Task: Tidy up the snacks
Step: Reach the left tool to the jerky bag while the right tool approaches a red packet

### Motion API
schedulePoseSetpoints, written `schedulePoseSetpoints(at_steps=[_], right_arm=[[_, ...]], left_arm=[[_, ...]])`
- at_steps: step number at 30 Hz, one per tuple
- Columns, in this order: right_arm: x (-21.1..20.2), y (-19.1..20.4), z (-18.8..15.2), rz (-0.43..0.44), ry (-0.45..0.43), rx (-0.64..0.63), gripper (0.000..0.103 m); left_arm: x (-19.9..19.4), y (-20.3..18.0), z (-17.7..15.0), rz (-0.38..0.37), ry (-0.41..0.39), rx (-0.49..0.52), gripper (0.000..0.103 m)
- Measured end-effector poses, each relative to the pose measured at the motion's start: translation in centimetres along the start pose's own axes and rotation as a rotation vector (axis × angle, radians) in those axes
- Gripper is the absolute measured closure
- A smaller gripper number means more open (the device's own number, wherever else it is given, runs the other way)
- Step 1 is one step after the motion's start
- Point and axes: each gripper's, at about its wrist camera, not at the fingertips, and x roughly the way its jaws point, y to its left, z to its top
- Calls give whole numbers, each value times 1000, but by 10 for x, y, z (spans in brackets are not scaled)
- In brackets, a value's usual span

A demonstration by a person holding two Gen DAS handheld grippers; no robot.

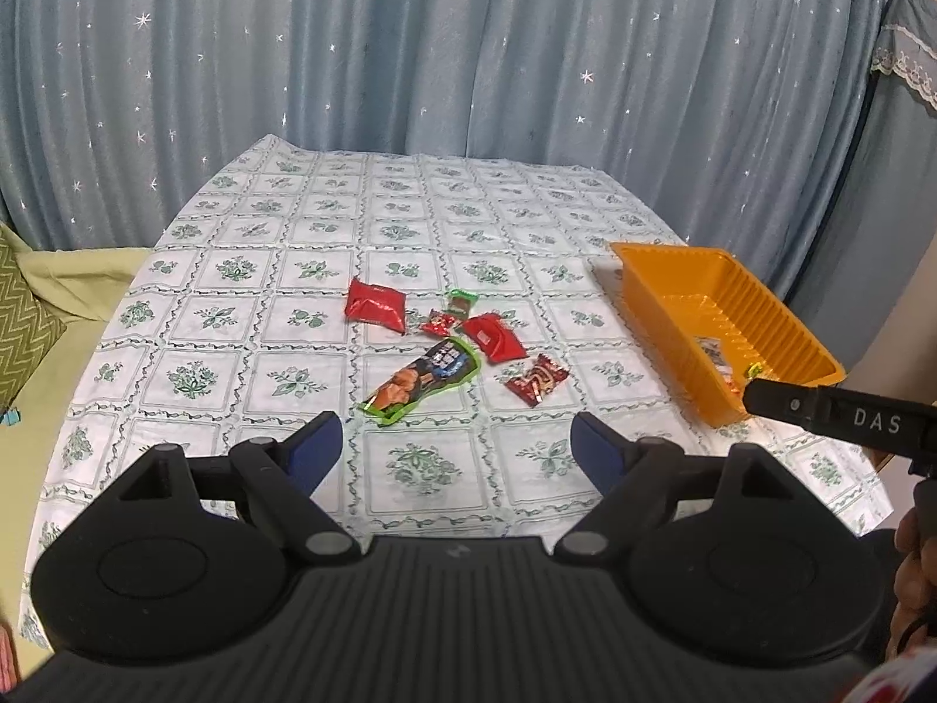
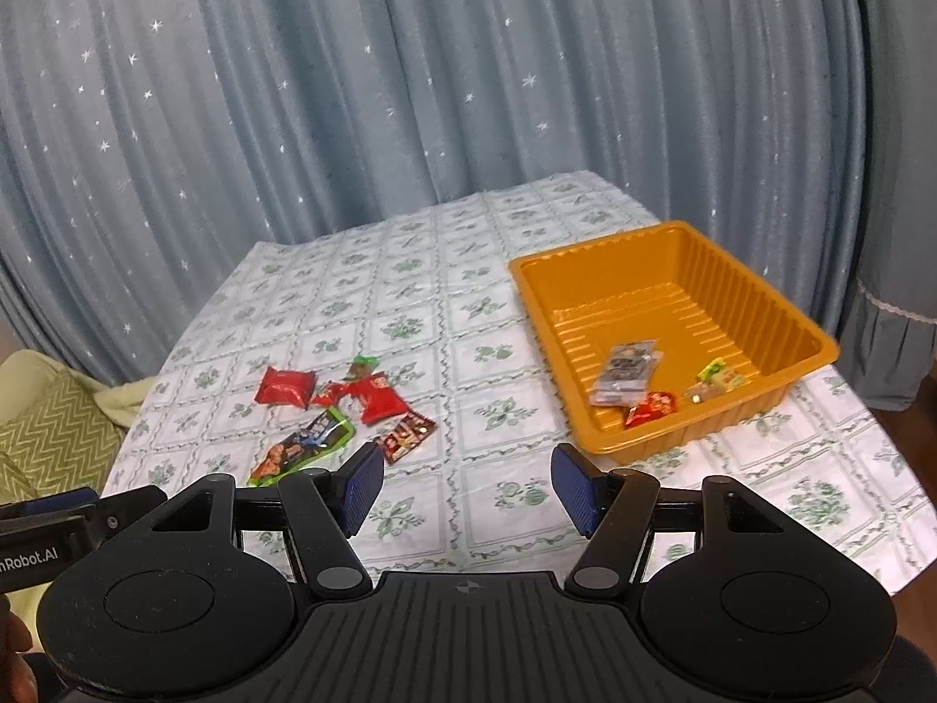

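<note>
On the floral tablecloth, six crinkly foil snack packets are lying; three more are sitting in the ribbed orange tray; left gripper and right gripper are hanging released, empty.

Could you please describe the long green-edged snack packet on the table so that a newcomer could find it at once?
Start at the orange tray on the flowered tablecloth; a cluster of loose snacks lies apart from it on the cloth. The long green-edged packet lies on the cluster's near side. It is the longest, and dark with a bright green border, while most neighbours are small and red.
</note>
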Motion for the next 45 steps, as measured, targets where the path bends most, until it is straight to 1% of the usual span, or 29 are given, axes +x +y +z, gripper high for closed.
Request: schedulePoseSetpoints(at_steps=[6, 11, 17, 24, 30, 34, 35, 36, 37, 39, 40, 41, 42, 45], right_arm=[[30, 13, -4, 12, 31, -12, 39], [68, 27, -6, 21, 51, -13, 39], [120, 39, -10, 24, 78, -8, 40], [175, 47, -14, 7, 90, -8, 40], [206, 48, -15, -8, 96, -7, 40], [215, 55, -14, -25, 72, -33, 41], [217, 57, -14, -37, 71, -50, 44], [218, 60, -14, -49, 70, -70, 50], [218, 61, -14, -60, 69, -88, 52], [218, 63, -17, -77, 67, -132, 63], [217, 63, -18, -84, 64, -157, 67], [217, 63, -20, -92, 60, -182, 74], [216, 62, -21, -98, 56, -203, 78], [213, 57, -23, -86, 57, -226, 79]], left_arm=[[21, 19, 4, 8, 12, 30, 19], [48, 38, 13, 1, 16, 58, 19], [86, 56, 23, -10, 23, 44, 19], [129, 68, 24, -22, 43, 42, 20], [150, 75, 22, -31, 54, 15, 20], [159, 77, 18, -35, 72, 9, 20], [160, 78, 17, -34, 77, 10, 20], [161, 78, 16, -31, 80, 14, 20], [163, 78, 15, -30, 84, 19, 20], [165, 79, 14, -32, 88, 21, 20], [166, 79, 13, -31, 88, 22, 20], [167, 79, 13, -31, 88, 24, 20], [168, 78, 14, -34, 86, 29, 20], [172, 71, 15, -47, 80, 63, 20]])
